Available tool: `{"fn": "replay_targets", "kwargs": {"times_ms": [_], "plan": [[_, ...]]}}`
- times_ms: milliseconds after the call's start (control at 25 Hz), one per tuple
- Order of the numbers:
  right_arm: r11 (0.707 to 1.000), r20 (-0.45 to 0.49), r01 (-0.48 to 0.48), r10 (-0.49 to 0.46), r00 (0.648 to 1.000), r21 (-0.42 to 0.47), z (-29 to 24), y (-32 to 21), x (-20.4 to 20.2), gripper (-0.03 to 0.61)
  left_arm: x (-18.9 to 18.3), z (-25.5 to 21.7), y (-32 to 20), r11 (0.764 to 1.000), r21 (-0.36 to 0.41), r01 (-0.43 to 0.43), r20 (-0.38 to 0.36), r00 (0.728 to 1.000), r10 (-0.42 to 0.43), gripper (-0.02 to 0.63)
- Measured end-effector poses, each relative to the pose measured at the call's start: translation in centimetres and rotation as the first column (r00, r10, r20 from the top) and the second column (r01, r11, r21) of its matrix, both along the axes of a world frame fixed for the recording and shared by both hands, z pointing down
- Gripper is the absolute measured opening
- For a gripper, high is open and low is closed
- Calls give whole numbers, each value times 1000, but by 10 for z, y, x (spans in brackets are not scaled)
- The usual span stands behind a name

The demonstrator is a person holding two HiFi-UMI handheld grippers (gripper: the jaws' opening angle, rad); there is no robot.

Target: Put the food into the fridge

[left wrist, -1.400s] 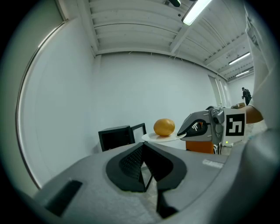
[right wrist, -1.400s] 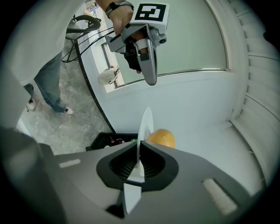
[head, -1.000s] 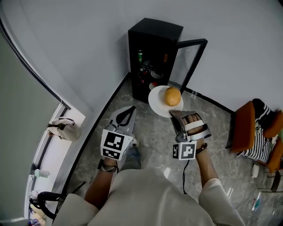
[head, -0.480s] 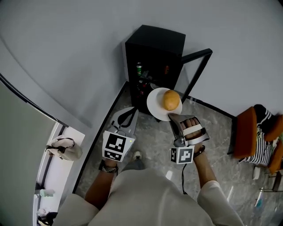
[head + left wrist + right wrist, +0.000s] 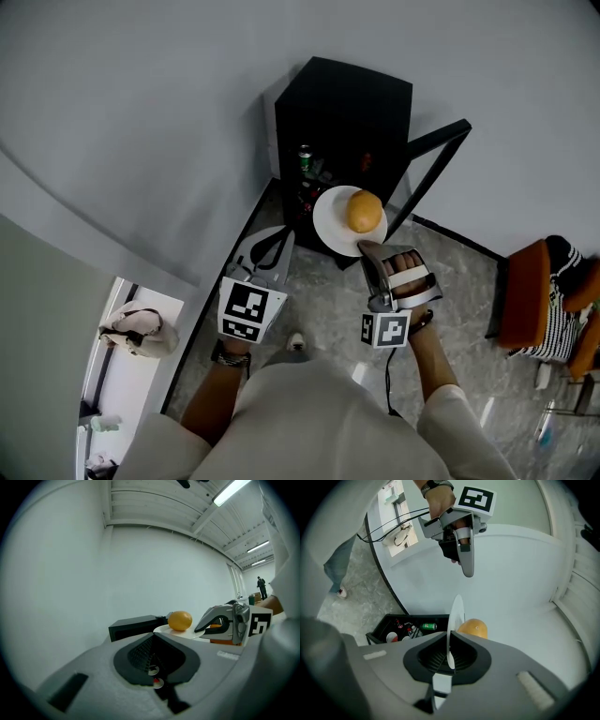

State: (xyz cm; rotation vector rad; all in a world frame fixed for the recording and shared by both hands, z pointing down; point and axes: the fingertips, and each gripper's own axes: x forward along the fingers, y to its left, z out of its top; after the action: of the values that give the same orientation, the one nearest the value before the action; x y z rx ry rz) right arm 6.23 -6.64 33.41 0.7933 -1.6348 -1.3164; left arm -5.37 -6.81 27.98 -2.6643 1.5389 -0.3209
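The right hand-held gripper (image 5: 366,247) pinches the plate (image 5: 331,228) level, presumably to steady the orange (image 5: 365,210) toward the fridge (image 5: 345,105) ahead, while the left hand-held gripper (image 5: 271,235) is pressed together.

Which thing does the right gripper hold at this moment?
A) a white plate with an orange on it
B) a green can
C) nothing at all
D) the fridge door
A: in the right gripper view the right gripper is shut on the rim of the white plate, and the orange lies on that plate.
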Motion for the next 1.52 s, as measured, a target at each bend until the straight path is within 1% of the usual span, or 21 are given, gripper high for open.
{"fn": "replay_targets", "kwargs": {"times_ms": [320,560,720,840,1000,1200,1320,1520], "plan": [[1000,13,-21,21,1000,-2,4,-51,-20,18,-28,15,-54,1000,-25,7,-8,1000,-7,-2],[998,13,-64,64,998,4,12,-87,-30,18,-45,25,-89,999,-38,-2,-20,1000,1,-2],[995,17,-102,102,995,8,19,-125,-33,18,-54,35,-128,999,-55,3,-23,1000,-4,-2],[995,-3,-95,95,995,16,28,-149,-37,18,-56,43,-151,999,-52,12,-23,1000,-13,-2],[995,-1,-92,92,996,36,40,-162,-38,18,-57,52,-164,998,-48,37,-38,998,-39,-2],[993,-4,-95,96,995,76,58,-169,-30,18,-53,64,-159,997,-32,66,-46,997,-68,-2],[992,-14,-96,98,995,76,83,-188,-29,18,-58,88,-168,996,-36,84,-40,996,-86,-2],[991,-19,-129,130,991,45,144,-250,-30,18,-69,152,-216,991,-76,109,-34,993,-112,-2]]}}
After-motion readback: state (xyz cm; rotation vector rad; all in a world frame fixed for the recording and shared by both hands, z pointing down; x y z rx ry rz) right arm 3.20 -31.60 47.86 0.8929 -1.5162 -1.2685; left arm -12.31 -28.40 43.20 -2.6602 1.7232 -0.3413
